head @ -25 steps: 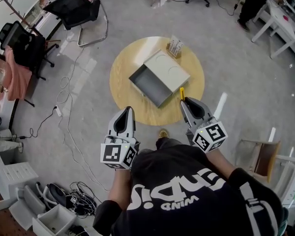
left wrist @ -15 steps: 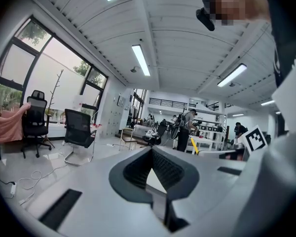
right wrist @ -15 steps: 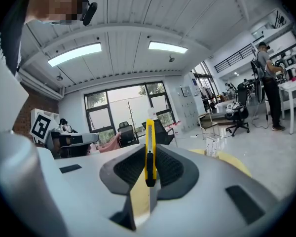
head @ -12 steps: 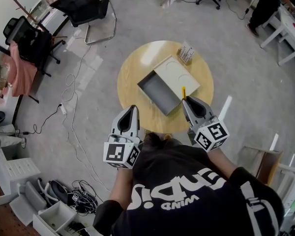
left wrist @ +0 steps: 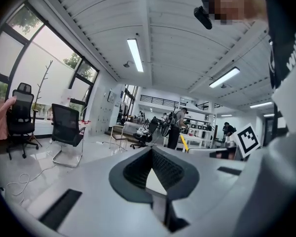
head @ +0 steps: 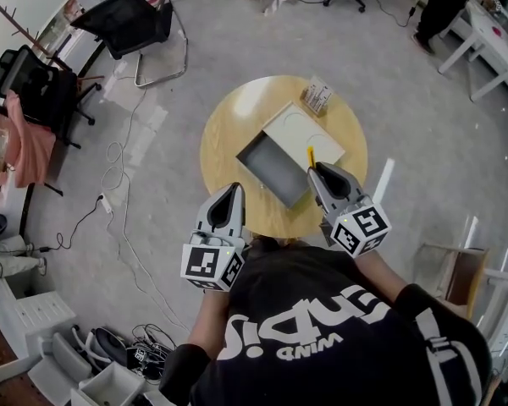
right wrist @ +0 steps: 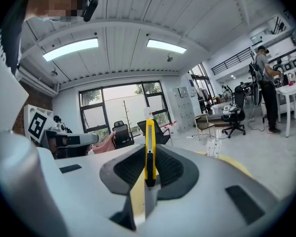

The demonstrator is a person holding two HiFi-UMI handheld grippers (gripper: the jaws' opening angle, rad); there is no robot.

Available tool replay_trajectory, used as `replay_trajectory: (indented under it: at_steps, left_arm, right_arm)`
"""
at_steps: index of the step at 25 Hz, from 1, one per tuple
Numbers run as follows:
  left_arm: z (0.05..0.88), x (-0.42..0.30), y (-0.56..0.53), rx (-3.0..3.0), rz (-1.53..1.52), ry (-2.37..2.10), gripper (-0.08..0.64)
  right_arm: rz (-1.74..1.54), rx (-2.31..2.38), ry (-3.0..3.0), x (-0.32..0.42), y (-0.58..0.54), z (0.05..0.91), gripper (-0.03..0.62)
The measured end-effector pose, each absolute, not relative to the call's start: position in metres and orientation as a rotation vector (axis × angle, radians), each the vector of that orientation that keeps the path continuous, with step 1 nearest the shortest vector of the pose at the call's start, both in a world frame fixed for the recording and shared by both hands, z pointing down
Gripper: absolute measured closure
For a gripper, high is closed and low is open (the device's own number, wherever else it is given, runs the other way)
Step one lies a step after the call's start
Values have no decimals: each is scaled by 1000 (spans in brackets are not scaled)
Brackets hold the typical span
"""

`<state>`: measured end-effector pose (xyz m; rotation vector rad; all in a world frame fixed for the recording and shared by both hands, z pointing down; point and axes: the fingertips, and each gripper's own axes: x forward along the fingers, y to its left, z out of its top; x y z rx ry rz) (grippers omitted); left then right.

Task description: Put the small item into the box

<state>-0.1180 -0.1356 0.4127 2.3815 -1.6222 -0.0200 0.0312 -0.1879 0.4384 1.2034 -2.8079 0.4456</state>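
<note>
Delivery is judged the step in hand: the item is gripped and carried, and nothing has yet been deposited. The round pale-wood worktop (head: 229, 134) has a smooth, faintly glossy face and stands below and ahead of the person. On it lies the flat rectangular box, a shallow grey tray (head: 269, 169) with low straight walls and a bare matt floor. A cream lid or sleeve (head: 303, 132) covers the tray's far part, leaving the near part open. The left tongs (head: 234, 189), of grey moulded plastic with ribbed dark pads, are closed and empty, held near the worktop's near edge and apart from the box. The right tongs (head: 314, 169), of the same make, are clamped on the slim yellow plastic bar with a dark centre strip (right wrist: 149, 149). This bar resembles a snap-off cutter and stands upright between the pads, projecting well past the tips. In the head view its yellow end (head: 311, 154) lines up with the box's right edge, but its height above the box cannot be told. The next move is judged to call for a short shift left over the open tray, then a tilt to lay the long rigid bar flat within the walls, then release.
</note>
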Motion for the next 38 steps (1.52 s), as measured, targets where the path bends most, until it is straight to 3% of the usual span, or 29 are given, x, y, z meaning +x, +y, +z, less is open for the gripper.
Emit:
replay_trajectory:
  at_steps: [38]
  left_arm:
    - [416, -127, -177, 2384, -26, -1599, 551]
  right_arm:
    - [357, 863, -2351, -53, -245, 635, 537]
